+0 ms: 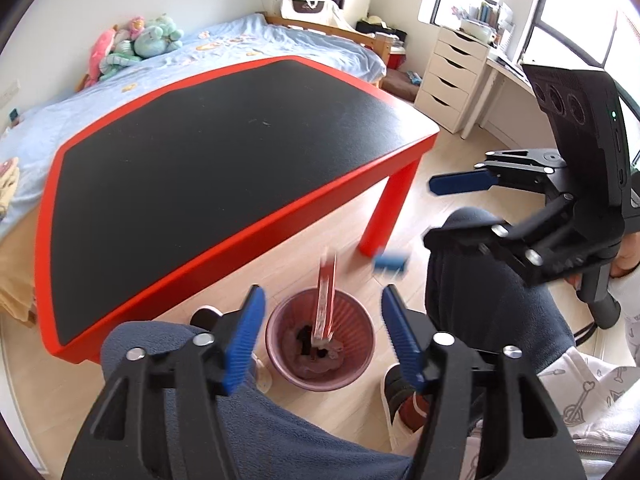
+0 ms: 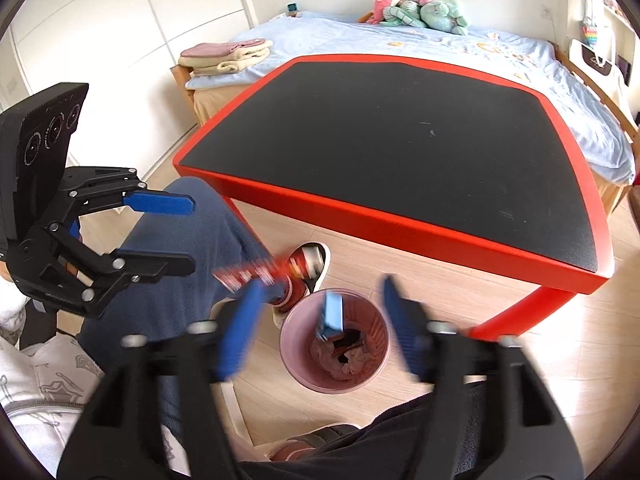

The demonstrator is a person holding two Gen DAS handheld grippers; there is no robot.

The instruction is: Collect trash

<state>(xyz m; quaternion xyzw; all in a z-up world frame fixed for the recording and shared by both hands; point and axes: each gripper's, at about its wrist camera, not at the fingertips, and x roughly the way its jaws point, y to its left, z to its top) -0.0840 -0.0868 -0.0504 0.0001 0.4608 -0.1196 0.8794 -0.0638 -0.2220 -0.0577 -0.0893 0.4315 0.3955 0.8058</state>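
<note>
A pink ribbed trash bin (image 1: 352, 372) stands on the floor between my knees, with crumpled scraps inside; it also shows in the right wrist view (image 2: 296, 364). My left gripper (image 1: 324, 332) is open above it, and a red-and-white wrapper (image 1: 326, 300) is blurred in mid-air over the bin. My right gripper (image 2: 320, 328) is open too, and a light blue box (image 2: 333, 316) hangs blurred over the bin mouth. In the left wrist view the right gripper (image 1: 412, 224) is at right, with the blue box (image 1: 391, 263) below it. In the right wrist view the left gripper (image 2: 182, 236) is at left, with the red wrapper (image 2: 248, 274) beside it.
A red-framed table (image 1: 248, 240) with a black top stands just beyond the bin; its red leg (image 1: 388, 208) is close to it. A bed with plush toys (image 1: 136, 40) lies behind. White drawers (image 1: 448, 76) stand at the right. My legs and shoes flank the bin.
</note>
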